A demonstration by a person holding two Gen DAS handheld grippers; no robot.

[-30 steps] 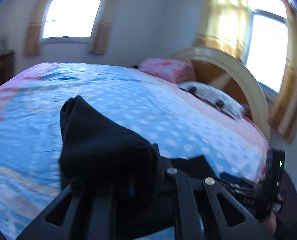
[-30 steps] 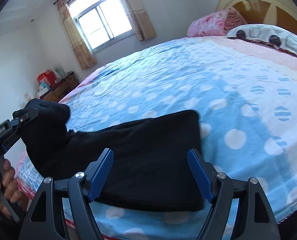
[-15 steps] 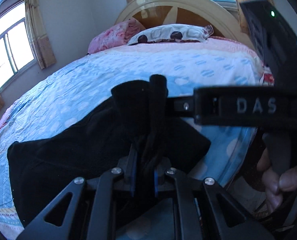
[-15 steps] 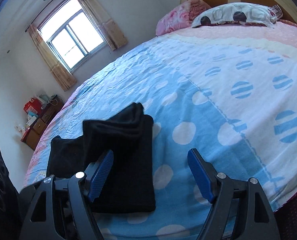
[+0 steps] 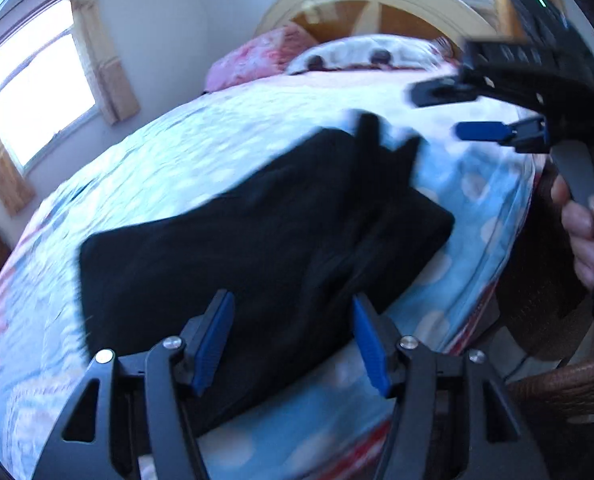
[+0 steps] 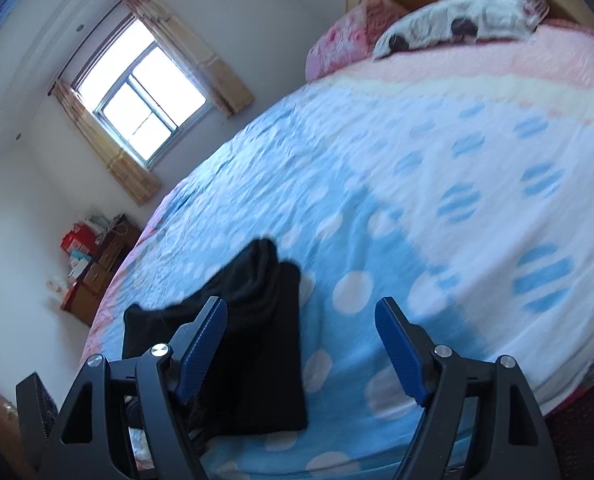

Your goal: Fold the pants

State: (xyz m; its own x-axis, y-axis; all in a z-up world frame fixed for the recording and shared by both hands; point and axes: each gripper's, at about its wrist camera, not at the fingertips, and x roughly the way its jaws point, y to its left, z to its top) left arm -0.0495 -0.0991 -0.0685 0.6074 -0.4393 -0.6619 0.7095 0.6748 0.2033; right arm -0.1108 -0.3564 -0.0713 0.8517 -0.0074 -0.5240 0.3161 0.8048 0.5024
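The black pants lie folded over on the blue dotted bedspread, near the bed's front edge. My left gripper is open just above their near side, holding nothing. My right gripper is open and empty; the pants lie under and beyond its left finger. The right gripper also shows in the left wrist view, open, held by a hand above the pants' right end.
Two pillows lie against the wooden headboard at the far end. A window with curtains is on the far wall. A wooden dresser with boxes stands left of the bed.
My left gripper has opened and let go of the pants, which dropped folded onto the bed. The right gripper has pulled back and up to the right.
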